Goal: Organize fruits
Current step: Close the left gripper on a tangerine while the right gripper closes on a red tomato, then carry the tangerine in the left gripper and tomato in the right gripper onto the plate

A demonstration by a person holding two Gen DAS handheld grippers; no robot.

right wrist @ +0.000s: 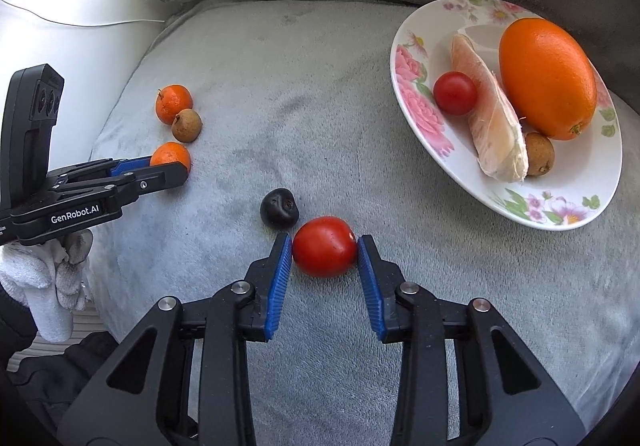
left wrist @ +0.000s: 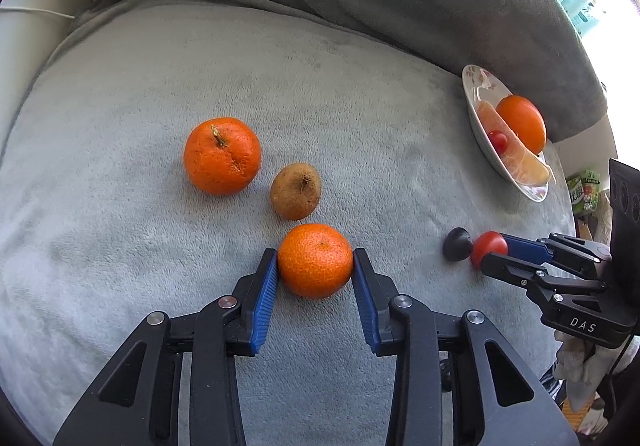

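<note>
Looking about half done: plate (right wrist: 472, 182) at 2 o'clock already holds four fruits. Left claw (left wrist: 315, 266) pinches a mandarin (left wrist: 315, 260), right claw (right wrist: 324, 252) a tomato (right wrist: 324, 252); three more wait on the cushion (right wrist: 280, 86).

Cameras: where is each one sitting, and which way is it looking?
Left wrist: sits on the left tongs, looking down at a mandarin they pinch; right tongs show.
Right wrist: sits on the right tongs, looking down at a tomato they pinch; left tongs and a gloved hand show.
Both see the plate and the dark fruit.
</note>
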